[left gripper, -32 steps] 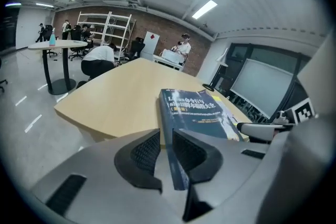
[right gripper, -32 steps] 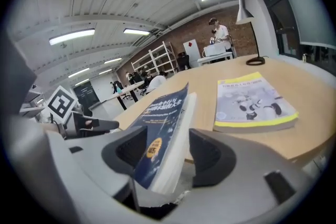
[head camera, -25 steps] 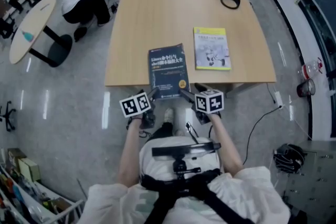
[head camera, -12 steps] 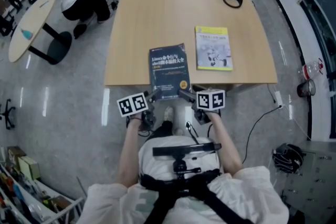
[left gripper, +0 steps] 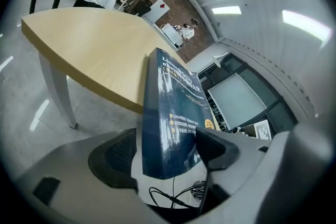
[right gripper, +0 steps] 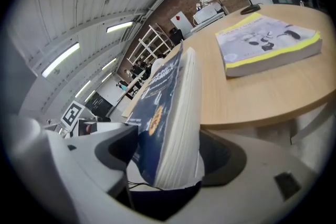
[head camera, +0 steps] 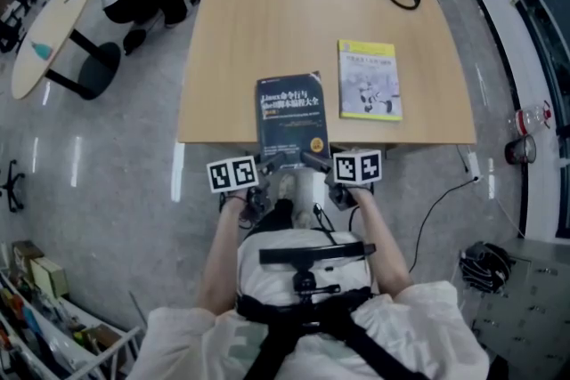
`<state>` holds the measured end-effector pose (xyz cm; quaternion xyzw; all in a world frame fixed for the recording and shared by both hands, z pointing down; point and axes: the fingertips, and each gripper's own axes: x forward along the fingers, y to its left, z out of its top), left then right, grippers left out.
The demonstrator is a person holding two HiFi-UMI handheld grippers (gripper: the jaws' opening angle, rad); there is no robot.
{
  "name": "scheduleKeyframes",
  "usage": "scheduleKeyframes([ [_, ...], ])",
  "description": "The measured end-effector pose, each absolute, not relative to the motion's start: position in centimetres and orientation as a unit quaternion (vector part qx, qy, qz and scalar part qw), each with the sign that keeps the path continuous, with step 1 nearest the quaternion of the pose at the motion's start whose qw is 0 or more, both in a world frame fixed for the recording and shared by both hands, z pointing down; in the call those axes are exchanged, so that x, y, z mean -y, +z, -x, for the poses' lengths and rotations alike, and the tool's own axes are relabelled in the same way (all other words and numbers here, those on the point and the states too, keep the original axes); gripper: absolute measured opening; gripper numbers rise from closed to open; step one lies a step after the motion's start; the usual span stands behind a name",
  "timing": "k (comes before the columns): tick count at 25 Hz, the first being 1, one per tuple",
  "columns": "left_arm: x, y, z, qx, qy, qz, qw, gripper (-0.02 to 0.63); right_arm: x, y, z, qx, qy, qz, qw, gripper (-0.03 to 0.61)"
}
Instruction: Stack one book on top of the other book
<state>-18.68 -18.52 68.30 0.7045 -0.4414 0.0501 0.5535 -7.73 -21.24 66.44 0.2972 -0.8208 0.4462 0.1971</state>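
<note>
Progress is early: nothing is stacked yet. The left gripper [head camera: 270, 161] and the right gripper [head camera: 313, 160] each have their jaws pinched onto a near corner of the blue book [head camera: 291, 116], one jaw on the cover and the other underneath. That near end juts past the table [head camera: 267, 13] edge toward the grippers, while the far end appears to rest on the tabletop. The yellow book [head camera: 370, 91] lies flat ahead of the right gripper and off to its right, apart from the blue one. What remains, by my reading, is lifting the blue book, carrying it rightward and forward, and setting it squarely on the yellow book.
</note>
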Motion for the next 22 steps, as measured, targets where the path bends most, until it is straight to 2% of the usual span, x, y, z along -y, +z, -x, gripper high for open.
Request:
scheduleKeyframes([
  [9,19.4,68.9,17.1,0.391,0.058,-0.725,0.564,0.341,21.4,67.2,8.1,0.813,0.480,-0.267,0.194,0.368],
  [16,19.7,69.0,16.7,0.385,0.028,-0.738,0.554,0.341,21.3,67.6,8.5,0.804,0.517,-0.245,0.161,0.368],
  [22,19.8,69.1,16.9,0.385,0.029,-0.727,0.568,0.341,21.5,67.4,8.5,0.802,0.518,-0.248,0.166,0.331],
])
